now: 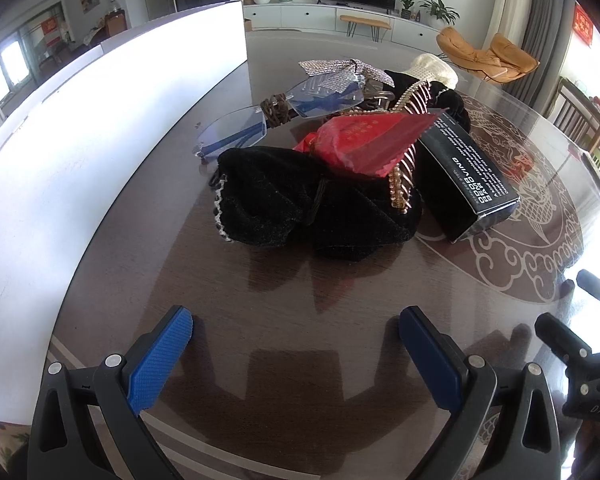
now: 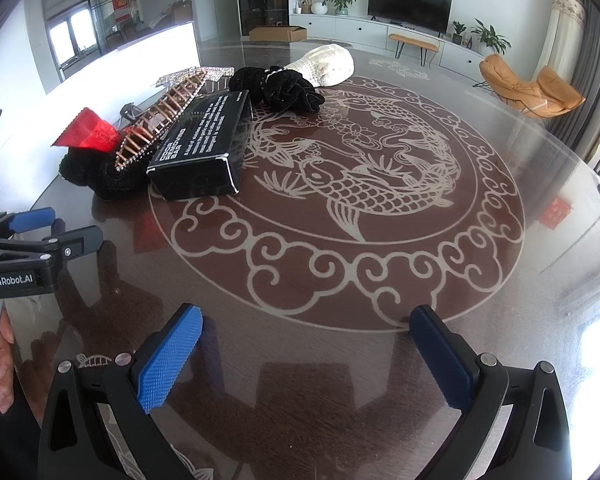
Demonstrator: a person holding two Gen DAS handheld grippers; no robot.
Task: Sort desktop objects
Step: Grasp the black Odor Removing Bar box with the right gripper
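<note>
A heap of small items lies on the dark round table (image 1: 300,312). Nearest is a black velvet scrunchie (image 1: 284,204) with a red packet (image 1: 364,140) and a gold toothed hair clip (image 1: 404,168) on top. A black box (image 1: 464,168) lies to its right. Rimless glasses (image 1: 300,108) with blue arms, a rhinestone bow (image 1: 336,70), a second black scrunchie (image 2: 280,88) and a cream knitted item (image 2: 328,64) lie behind. My left gripper (image 1: 296,340) stands open short of the heap, nothing between its fingers. My right gripper (image 2: 306,340) is open over the fish pattern, right of the box (image 2: 204,144).
A tall white box wall (image 1: 80,152) runs along the table's left side. The table carries a fish-and-cloud inlay (image 2: 360,184). A hand (image 2: 0,364) holds the left gripper at the left edge of the right wrist view. Chairs stand beyond the table's right rim.
</note>
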